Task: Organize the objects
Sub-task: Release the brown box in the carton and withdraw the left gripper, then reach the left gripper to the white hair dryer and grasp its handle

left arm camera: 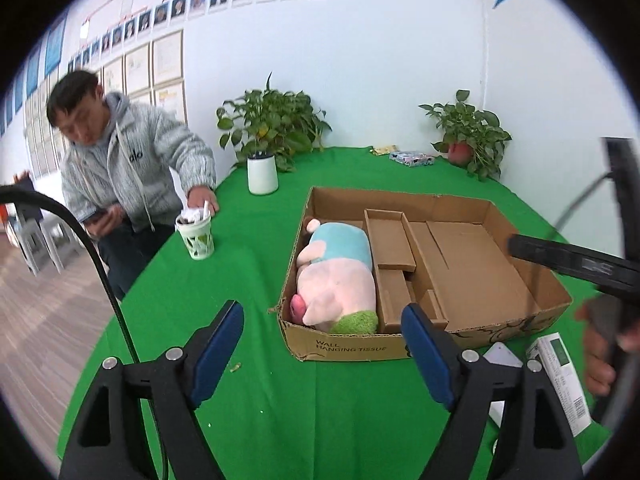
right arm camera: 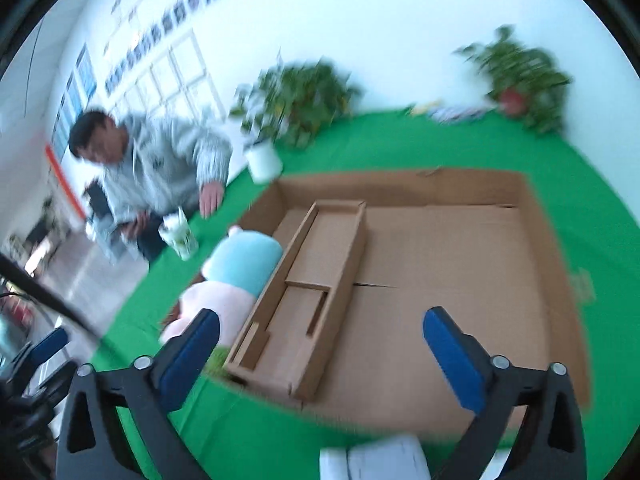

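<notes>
Green tabletop [left arm camera: 248, 360]: both tongs, left [left arm camera: 322, 354] and right [right arm camera: 320, 354], gape empty; white cartons [right arm camera: 372, 460] lie nearest the right, below its tips.

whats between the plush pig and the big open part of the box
A narrow cardboard divider insert runs lengthwise inside the cardboard box, separating the plush pig from the bare wide section. Both wrist views show it, the left one more sharply.

Ahead of the left claw [left arm camera: 322, 344] sits the box [left arm camera: 460, 204] on the worktop [left arm camera: 248, 272]; the plush [left arm camera: 336, 276] lies in its left compartment, a cup [left arm camera: 196, 236] farther left.
</notes>
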Motion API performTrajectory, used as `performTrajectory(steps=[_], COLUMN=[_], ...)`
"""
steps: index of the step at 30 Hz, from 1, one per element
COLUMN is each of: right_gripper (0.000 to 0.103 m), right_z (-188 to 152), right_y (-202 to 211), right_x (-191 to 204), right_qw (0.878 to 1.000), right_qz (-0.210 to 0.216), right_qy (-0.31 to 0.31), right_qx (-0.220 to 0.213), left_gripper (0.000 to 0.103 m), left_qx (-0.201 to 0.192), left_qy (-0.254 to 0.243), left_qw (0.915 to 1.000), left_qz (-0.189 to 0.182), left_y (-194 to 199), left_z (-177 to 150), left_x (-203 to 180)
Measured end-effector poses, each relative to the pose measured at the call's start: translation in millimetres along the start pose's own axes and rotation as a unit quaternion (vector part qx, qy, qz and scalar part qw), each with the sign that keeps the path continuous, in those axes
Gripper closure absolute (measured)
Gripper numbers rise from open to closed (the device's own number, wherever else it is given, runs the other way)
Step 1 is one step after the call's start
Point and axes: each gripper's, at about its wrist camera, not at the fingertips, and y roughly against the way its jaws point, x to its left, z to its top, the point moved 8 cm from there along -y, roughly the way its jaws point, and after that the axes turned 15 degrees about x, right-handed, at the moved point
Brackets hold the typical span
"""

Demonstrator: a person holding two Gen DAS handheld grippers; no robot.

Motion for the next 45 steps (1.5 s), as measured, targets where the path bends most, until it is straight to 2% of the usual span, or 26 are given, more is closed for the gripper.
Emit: performTrajectory(steps=[4,9,12,18,21,23,24,25,26,29,30,31,32,33,34,36,37,38,39,41,45], right_gripper=[0.001,0.001,0.001,0.001,0.001,0.001,0.001,0.002,0.002,0.007,0.009,0.025,0.051,0.058,0.060,0.055,0.034,0.008,0.002,0.003,0.003], right_z=[-57,-118,-144,-160,-162,-163,-164,-164,-166,-170,-171,-172,-173,-174,-176,-177,-178,-178,-179,-182,-195], right_y=[35,43,44,45,44,44,43,42,41,39,38,37,36,34,32,29,28,28,29,28,18], right_x=[-13,-17,-22,-17,-15,-15,-15,-16,-15,-13,-13,-13,-14,-16,-17,-17,-17,-17,-16,-14,-7], right_qw=[0.999,0.995,0.994,0.993,0.992,0.993,0.992,0.992,0.993,0.993,0.992,0.992,0.991,0.989,0.988,0.989,0.989,0.990,0.992,0.993,0.991], right_qz=[-0.048,-0.094,-0.101,-0.115,-0.119,-0.115,-0.115,-0.114,-0.112,-0.108,-0.110,-0.112,-0.121,-0.134,-0.138,-0.128,-0.130,-0.125,-0.111,-0.091,-0.084], right_qy=[-0.014,-0.014,-0.017,0.005,0.016,0.018,0.019,0.020,0.020,0.026,0.029,0.031,0.031,0.031,0.032,0.035,0.035,0.033,0.032,0.038,0.071], right_qx=[-0.014,0.013,0.023,0.027,0.034,0.036,0.037,0.039,0.042,0.048,0.050,0.051,0.054,0.058,0.061,0.063,0.063,0.060,0.055,0.057,0.077], left_gripper=[0.022,0.022,0.022,0.022,0.023,0.038,0.069,0.092,0.099,0.098,0.093,0.063,0.042,0.015,0.015,0.015,0.015,0.015,0.015,0.015,0.015], left_qx=[-0.008,0.003,0.011,0.012,0.017,0.020,0.025,0.034,0.040,0.038,0.039,0.043,0.047,0.044,0.033,0.040,0.047,0.052,0.060,0.074,0.098], left_qy=[-0.019,-0.028,-0.037,-0.024,-0.016,-0.023,-0.033,-0.044,-0.049,-0.051,-0.049,-0.048,-0.045,-0.038,-0.027,-0.022,-0.020,-0.016,-0.010,-0.002,0.011], left_qw=[0.9997,0.9982,0.9970,0.9950,0.9947,0.9937,0.9929,0.9921,0.9915,0.9909,0.9917,0.9923,0.9925,0.9928,0.9930,0.9919,0.9913,0.9907,0.9895,0.9867,0.9813], left_qz=[-0.016,-0.053,-0.067,-0.097,-0.100,-0.108,-0.111,-0.113,-0.114,-0.119,-0.112,-0.106,-0.104,-0.105,-0.110,-0.118,-0.121,-0.125,-0.131,-0.145,-0.165], left_y=[2,-3,-6,-7,-9,-10,-10,-13,-15,-14,-14,-15,-16,-16,-15,-18,-20,-21,-24,-28,-35], left_z=[-11,-30,-38,-46,-49,-51,-53,-55,-57,-59,-60,-61,-61,-61,-61,-64,-65,-66,-68,-72,-84], left_x=[-26,-61,-77,-87,-87,-90,-93,-97,-99,-103,-103,-103,-102,-99,-96,-92,-90,-87,-83,-78,-66])
